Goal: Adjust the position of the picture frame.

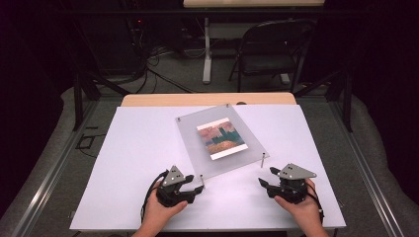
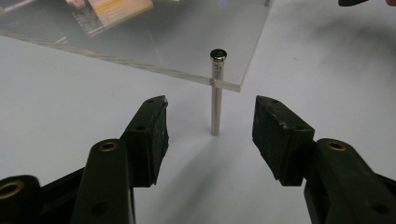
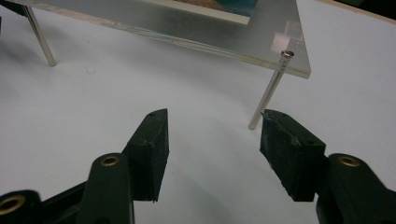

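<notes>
A clear acrylic frame (image 1: 197,133) holding a colourful picture (image 1: 222,138) stands on thin metal legs in the middle of the white table. My left gripper (image 1: 196,185) is open at the frame's near left corner. In the left gripper view that corner's leg (image 2: 216,98) rises just beyond and between the open jaws (image 2: 210,121), untouched. My right gripper (image 1: 267,177) is open near the frame's near right corner. In the right gripper view a leg (image 3: 268,93) stands just ahead of the right-hand fingertip (image 3: 280,126), and the acrylic plate (image 3: 196,28) spans above.
The white board (image 1: 138,163) covers a wooden table whose far edge (image 1: 207,99) shows. A folding chair (image 1: 269,49) and a table leg (image 1: 206,49) stand on the floor beyond. Cables lie on the floor at the back left.
</notes>
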`<state>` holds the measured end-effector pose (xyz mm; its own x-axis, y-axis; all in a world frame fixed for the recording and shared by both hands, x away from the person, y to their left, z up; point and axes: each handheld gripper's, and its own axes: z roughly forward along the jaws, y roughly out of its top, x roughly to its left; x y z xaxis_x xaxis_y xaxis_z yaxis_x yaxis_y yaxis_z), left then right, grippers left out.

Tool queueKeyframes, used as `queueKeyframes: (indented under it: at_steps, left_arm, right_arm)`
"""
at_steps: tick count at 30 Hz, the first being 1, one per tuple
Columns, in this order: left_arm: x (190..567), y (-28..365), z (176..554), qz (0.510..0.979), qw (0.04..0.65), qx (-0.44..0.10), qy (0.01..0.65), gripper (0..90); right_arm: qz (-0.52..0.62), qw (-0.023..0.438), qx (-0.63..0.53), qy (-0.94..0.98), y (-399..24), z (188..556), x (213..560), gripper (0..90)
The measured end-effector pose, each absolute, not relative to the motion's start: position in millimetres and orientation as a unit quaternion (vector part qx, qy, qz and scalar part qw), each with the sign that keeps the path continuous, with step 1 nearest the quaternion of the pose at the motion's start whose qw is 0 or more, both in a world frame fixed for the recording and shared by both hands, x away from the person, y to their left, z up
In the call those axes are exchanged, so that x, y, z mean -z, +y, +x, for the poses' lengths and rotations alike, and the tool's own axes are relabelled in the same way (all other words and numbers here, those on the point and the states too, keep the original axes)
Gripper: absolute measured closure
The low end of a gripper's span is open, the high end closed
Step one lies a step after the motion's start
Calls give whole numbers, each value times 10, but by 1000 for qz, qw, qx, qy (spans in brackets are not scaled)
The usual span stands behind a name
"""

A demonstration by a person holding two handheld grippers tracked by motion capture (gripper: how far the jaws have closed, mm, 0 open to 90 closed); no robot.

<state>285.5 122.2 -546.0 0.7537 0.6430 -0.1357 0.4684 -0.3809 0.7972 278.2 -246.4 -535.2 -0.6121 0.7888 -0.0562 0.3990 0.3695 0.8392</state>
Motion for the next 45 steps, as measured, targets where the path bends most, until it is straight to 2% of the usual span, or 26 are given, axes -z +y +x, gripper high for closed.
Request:
queueKeyframes:
  at_steps: [5, 11, 24, 45]
  left_arm:
    - [5489, 1151, 2888, 827, 440, -93, 337, 454]
    - [5505, 1081, 2923, 832, 437, -98, 326, 604]
    - [5485, 1035, 2932, 839, 423, -114, 323, 822]
    - [5483, 1044, 2948, 835, 426, -98, 335, 842]
  right_arm:
    - [378, 232, -414, 795, -2459, 2801, 5367, 417]
    - [377, 235, -403, 800, -2450, 2841, 5374, 457]
    - [398, 243, -397, 791, -2509, 2926, 5383, 545]
    - [422, 238, -395, 780, -2533, 3161, 5460, 621]
